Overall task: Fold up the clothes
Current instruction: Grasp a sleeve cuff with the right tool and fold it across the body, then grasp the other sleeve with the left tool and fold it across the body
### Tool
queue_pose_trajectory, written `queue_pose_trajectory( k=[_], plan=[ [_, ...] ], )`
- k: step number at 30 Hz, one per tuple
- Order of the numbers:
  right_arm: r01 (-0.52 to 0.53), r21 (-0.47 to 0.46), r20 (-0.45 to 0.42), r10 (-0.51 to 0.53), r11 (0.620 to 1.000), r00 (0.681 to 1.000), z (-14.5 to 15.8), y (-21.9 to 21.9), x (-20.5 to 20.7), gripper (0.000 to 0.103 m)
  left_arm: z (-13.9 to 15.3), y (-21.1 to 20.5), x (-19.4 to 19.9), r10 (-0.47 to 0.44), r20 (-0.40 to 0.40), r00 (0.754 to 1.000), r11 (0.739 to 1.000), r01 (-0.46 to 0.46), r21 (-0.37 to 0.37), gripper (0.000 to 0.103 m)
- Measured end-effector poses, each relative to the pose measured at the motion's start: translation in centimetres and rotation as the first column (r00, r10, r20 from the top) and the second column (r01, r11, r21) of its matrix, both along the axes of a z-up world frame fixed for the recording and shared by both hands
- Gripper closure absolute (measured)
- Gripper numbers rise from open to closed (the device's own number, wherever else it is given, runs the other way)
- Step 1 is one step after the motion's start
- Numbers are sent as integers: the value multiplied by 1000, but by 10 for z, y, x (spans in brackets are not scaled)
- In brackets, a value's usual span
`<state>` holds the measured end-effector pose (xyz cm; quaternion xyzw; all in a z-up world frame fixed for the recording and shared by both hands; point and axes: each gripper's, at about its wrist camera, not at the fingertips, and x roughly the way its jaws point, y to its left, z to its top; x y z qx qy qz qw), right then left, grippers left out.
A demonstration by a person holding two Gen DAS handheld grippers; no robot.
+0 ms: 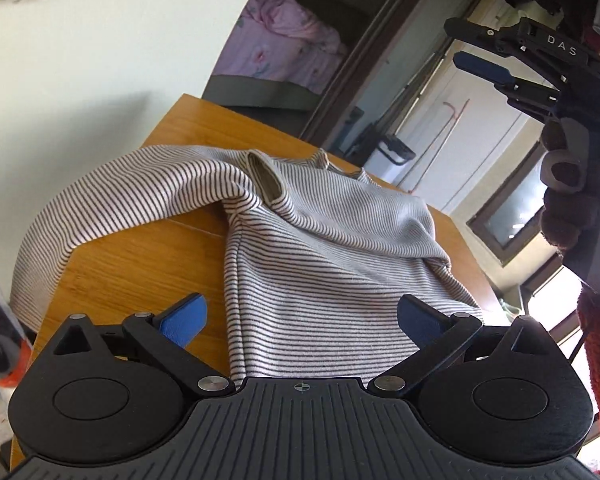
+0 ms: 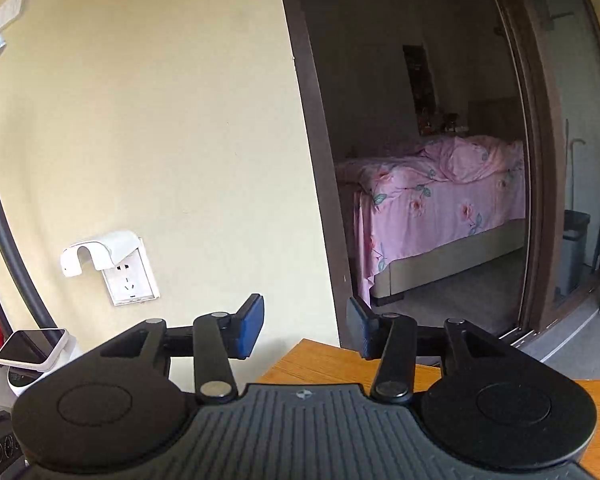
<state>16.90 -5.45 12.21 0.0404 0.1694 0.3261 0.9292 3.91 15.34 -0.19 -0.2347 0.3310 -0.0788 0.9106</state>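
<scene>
A grey-and-white striped long-sleeved top [image 1: 300, 256] lies crumpled on the wooden table [image 1: 140, 264], one sleeve trailing off the left edge, collar toward the far side. My left gripper [image 1: 302, 322] is open just above the top's near hem, its blue pads on either side of the cloth, holding nothing. My right gripper [image 1: 460, 44] shows in the left wrist view raised high at the upper right, open and empty. In the right wrist view the right gripper [image 2: 306, 330] is open, pointing at the wall and doorway over the table's corner [image 2: 320, 360]; the top is not visible there.
A pale wall with a socket [image 2: 130, 276] stands behind the table. A doorway opens onto a bed with pink floral bedding [image 2: 452, 196]. A white device with a dark screen [image 2: 32, 350] and a black hose sit at the left. Bins stand at the far right.
</scene>
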Motion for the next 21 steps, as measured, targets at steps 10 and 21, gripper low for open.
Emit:
queue_pose_trajectory(
  k=[10,21],
  plan=[
    [271,-53,-344,-273,961,898,-127,-92,36,57,-9,47,22,242,-51,969,931,-247,-269,0],
    [291,30,-309,-268,956,913,-158,-118,18,50,-24,80,88,447,-225,866,806,-499,-319,36]
  ],
)
